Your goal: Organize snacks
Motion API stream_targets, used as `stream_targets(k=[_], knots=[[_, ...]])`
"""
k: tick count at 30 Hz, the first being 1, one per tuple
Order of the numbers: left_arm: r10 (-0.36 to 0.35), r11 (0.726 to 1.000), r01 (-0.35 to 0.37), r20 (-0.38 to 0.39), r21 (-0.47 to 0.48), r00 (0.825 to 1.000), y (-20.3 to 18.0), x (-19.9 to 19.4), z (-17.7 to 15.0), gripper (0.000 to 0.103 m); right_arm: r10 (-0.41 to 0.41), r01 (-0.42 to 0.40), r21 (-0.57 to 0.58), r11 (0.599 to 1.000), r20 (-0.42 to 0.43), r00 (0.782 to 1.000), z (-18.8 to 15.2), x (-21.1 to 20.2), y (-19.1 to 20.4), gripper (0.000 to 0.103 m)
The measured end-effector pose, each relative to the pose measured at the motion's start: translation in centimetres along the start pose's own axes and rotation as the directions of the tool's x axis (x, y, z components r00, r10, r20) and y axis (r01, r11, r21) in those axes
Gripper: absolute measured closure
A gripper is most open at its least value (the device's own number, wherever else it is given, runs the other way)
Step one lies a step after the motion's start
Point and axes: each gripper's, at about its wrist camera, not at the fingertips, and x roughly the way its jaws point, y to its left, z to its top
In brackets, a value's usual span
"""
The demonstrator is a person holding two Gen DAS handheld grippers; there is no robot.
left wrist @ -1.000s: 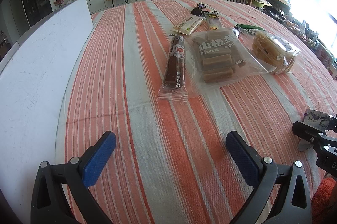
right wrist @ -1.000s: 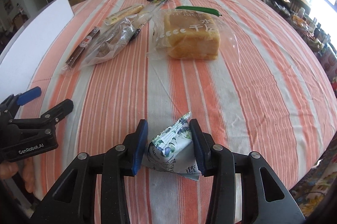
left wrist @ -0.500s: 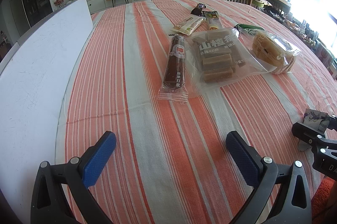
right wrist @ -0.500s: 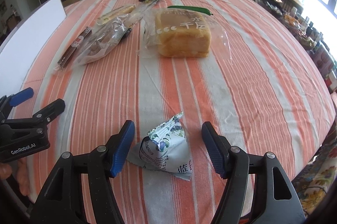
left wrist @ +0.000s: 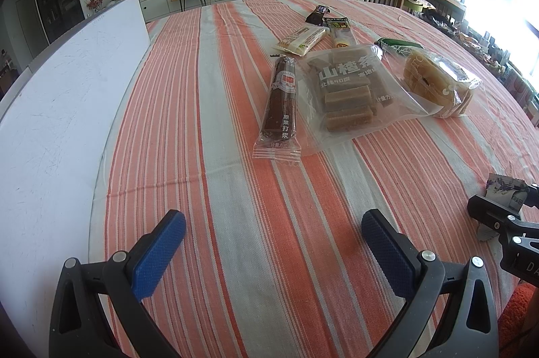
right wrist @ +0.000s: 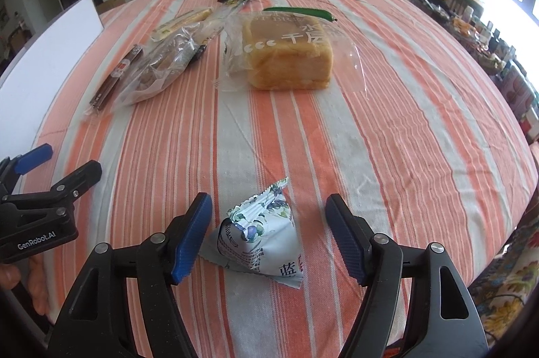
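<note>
Floral snack packet lies untouched between the opening right gripper.

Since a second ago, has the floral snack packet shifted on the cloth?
No. The floral snack packet sits on the same grey stripe of the tablecloth; only the right hand-held gripper changed, its jaws opening off the packet, pads clear.
</note>
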Motion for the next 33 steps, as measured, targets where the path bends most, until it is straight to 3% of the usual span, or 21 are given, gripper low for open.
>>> stream_targets(k=[9,11,13,16,18,21,24,26,29,30,31,33], knots=[[-0.011,1.000,0.011,-0.005,0.006,1.000,0.1,0.0,0.1,0.000,0.000,0.000,0.000,1.000,0.000,1.000,0.0,0.0,0.0,0.029],[-0.027,0.999,0.028,-0.037,0.027,0.999,0.2,0.0,0.3,0.000,0.000,0.000,0.000,1.000,0.000,1.000,0.0,0.0,0.0,0.029],[-0.047,0.999,0.046,-0.069,-0.023,0.996,1.0,-0.5,0.5,0.000,0.001,-0.001,0.001,1.000,0.000,1.000,0.0,0.0,0.0,0.029],[-0.110,0.982,0.111,0.015,-0.155,0.994,2.7,-2.7,1.5,0.000,0.001,-0.001,0.000,1.000,-0.001,1.000,0.0,0.0,0.0,0.029],[-0.090,0.973,0.098,0.047,-0.208,0.995,3.3,-3.1,3.0,0.000,0.000,0.000,0.001,1.000,-0.001,1.000,0.0,0.0,0.0,0.029],[-0.024,0.974,0.026,0.011,-0.227,1.000,3.3,-1.8,6.0,0.002,0.000,0.000,0.000,1.000,-0.001,1.000,0.0,0.0,0.0,0.029],[-0.003,0.982,-0.007,-0.048,-0.189,0.999,2.5,0.9,8.4,0.015,0.000,0.000,0.000,1.000,-0.001,1.000,0.0,0.0,0.0,0.029],[-0.011,0.987,-0.005,-0.098,-0.160,0.995,1.8,2.8,9.3,0.017,0.000,0.000,0.000,1.000,-0.001,1.000,0.0,0.0,0.0,0.029],[-0.003,0.991,-0.019,-0.161,-0.135,0.987,1.5,5.4,9.7,0.035,0.001,-0.001,0.000,1.000,-0.001,1.000,0.0,0.0,0.0,0.029],[0.019,0.991,-0.037,-0.146,-0.126,0.989,1.5,5.4,9.8,0.040,0.001,-0.001,0.000,1.000,-0.001,1.000,0.0,0.0,0.0,0.029],[0.023,0.993,-0.039,-0.135,-0.114,0.991,1.4,5.3,9.8,0.058,0.001,-0.001,0.000,1.000,-0.001,1.000,0.0,0.0,0.0,0.029],[0.034,0.995,-0.047,-0.144,-0.090,0.989,1.3,4.9,9.4,0.082,0.001,-0.001,-0.001,1.000,0.000,1.000,0.0,0.0,0.0,0.029]])
